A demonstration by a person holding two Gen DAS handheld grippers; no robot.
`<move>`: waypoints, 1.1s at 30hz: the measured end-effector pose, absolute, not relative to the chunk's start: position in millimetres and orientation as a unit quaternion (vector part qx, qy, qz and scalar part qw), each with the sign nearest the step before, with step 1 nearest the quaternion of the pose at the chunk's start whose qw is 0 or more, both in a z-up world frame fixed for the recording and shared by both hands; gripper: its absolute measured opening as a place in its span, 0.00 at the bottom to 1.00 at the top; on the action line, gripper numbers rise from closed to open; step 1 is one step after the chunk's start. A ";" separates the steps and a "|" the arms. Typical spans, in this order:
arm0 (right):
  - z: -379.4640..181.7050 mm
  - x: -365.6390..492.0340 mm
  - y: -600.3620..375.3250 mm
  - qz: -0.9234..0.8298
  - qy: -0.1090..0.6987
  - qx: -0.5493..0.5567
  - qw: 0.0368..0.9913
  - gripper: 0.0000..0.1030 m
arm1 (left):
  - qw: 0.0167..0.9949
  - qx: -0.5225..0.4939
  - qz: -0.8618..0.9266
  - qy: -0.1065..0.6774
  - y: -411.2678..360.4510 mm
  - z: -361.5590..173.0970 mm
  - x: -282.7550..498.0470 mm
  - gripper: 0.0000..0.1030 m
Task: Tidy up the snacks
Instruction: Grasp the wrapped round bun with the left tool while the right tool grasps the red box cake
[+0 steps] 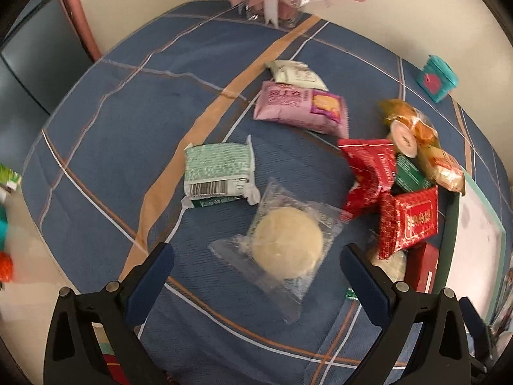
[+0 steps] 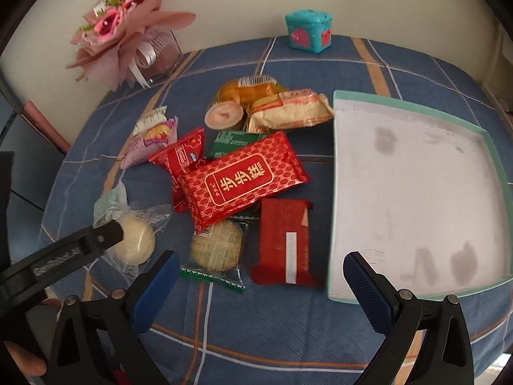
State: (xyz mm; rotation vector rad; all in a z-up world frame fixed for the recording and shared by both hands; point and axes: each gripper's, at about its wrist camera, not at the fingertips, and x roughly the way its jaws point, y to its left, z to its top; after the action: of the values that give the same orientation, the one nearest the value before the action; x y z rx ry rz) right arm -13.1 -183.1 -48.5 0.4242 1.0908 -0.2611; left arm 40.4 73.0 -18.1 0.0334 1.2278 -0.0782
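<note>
Snacks lie scattered on a blue checked tablecloth (image 1: pixel 105 147). My left gripper (image 1: pixel 256 263) is open, its fingers on either side of a pale round pastry in clear wrap (image 1: pixel 285 240), the same pastry (image 2: pixel 136 237) seen in the right wrist view. My right gripper (image 2: pixel 261 272) is open above a dark red bar (image 2: pixel 283 240) and a round biscuit in green-edged wrap (image 2: pixel 216 250). A large red packet with gold characters (image 2: pixel 242 179) tops the pile. A shallow white tray with a teal rim (image 2: pixel 333 192) sits to the right, holding nothing.
A green-white packet (image 1: pixel 218 173), a pink packet (image 1: pixel 298 109) and a white packet (image 1: pixel 296 72) lie apart from the pile. A pink bouquet in a clear vase (image 2: pixel 128 32) and a teal tin (image 2: pixel 307 32) stand at the table's far edge.
</note>
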 end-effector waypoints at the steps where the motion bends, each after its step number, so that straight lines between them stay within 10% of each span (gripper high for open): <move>1: -51.7 -9.4 -182.0 -0.124 0.516 0.202 0.823 0.98 | 0.810 0.009 -0.037 0.585 75.1 -21.4 42.2 0.99; 22: -83.8 15.2 -201.3 -0.137 0.562 0.204 0.790 0.42 | 0.786 0.048 -0.084 0.611 45.8 -46.4 54.9 0.77; 33: -98.3 18.0 -194.3 -0.132 0.583 0.185 0.780 0.42 | 0.784 0.088 -0.077 0.609 19.9 -63.6 58.4 0.71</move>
State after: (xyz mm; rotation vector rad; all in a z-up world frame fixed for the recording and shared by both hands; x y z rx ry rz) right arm 18.0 -194.3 -98.3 0.3991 1.2605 -0.2859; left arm 58.4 19.9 -63.6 0.1892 1.3146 -0.1663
